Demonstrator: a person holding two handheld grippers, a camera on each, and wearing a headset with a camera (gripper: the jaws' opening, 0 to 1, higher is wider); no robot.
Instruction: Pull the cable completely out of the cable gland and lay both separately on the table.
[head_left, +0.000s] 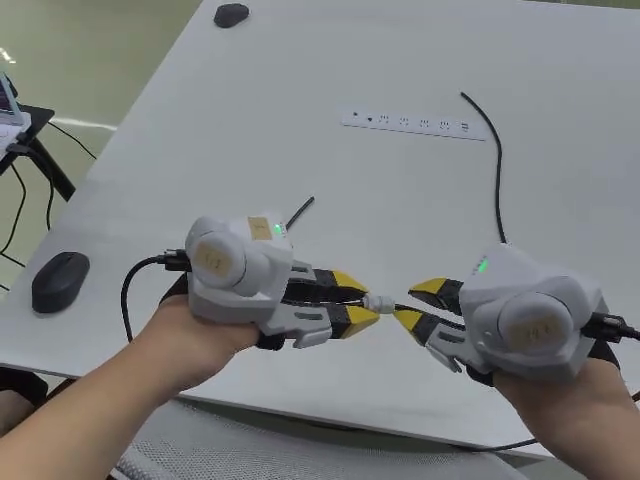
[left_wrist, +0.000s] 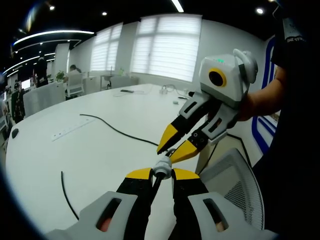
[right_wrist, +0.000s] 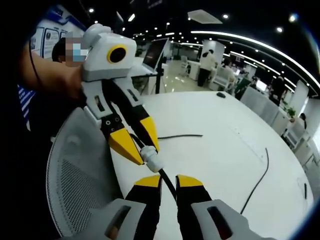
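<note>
Black cable (right_wrist: 167, 181) pinched in your right gripper (head_left: 420, 304), gland (left_wrist: 161, 169) clamped in your left gripper (head_left: 358, 300): pull straight apart, steadily.

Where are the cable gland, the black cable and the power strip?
cable gland (left_wrist: 161, 166): left gripper view, its pale round head.
black cable (right_wrist: 167, 181): right gripper view, its bare middle stretch.
power strip (head_left: 405, 124): head view, middle of its top face.

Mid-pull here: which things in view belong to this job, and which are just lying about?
Job: small white plastic cable gland, clamped in the left gripper; thin black cable, clamped in the right gripper.
Lying about: white power strip; long loose black cable; short black cable offcut; black computer mouse nearby; second black mouse far off.
</note>
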